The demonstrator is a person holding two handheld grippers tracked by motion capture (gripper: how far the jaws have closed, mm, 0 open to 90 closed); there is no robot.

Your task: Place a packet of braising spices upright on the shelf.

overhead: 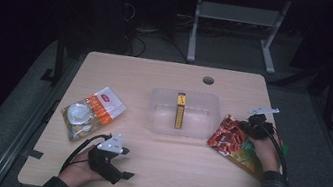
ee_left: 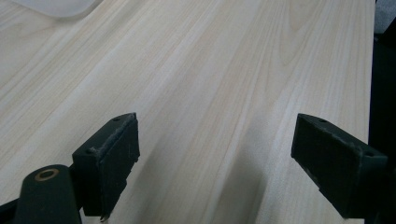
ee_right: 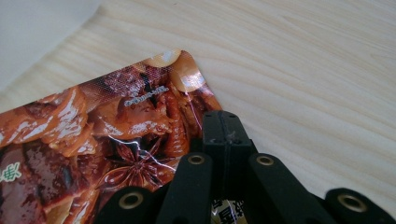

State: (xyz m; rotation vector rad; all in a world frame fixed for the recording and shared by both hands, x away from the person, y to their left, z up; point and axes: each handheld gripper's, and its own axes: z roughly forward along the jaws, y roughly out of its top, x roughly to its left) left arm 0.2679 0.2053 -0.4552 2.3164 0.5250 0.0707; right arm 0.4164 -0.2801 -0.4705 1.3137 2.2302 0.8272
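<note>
Now: grasp step | right gripper (ee_right: 223, 128) clamped on red snack pouch (overhead: 229, 138) at table's right edge, beside clear bin (overhead: 162, 108) | left gripper (ee_left: 215, 163) gaping, empty | next: lift pouch clear, likely toward bin.

High view: fixed above the near edge of the bench (overhead: 156, 178), facing forward and down. Takes in the whole benchtop, floor and frame legs beyond it; forearms enter from the bottom. Far off, things small.

Left gripper view: rides on the left hand-held gripper (overhead: 115, 166), very low and close over bare wood (ee_left: 210, 70), looking along its own two parted jaws across the bench. A pale corner of the clear tray (ee_left: 56, 7) shows at top left; shared with the high view (overhead: 181, 113).

Right gripper view: on the right hand-held gripper (ee_right: 223, 133), closer yet, angled down on the red food pouch (ee_right: 93, 140). Same pouch sits at the bench's right in the high view (overhead: 228, 136).
</note>
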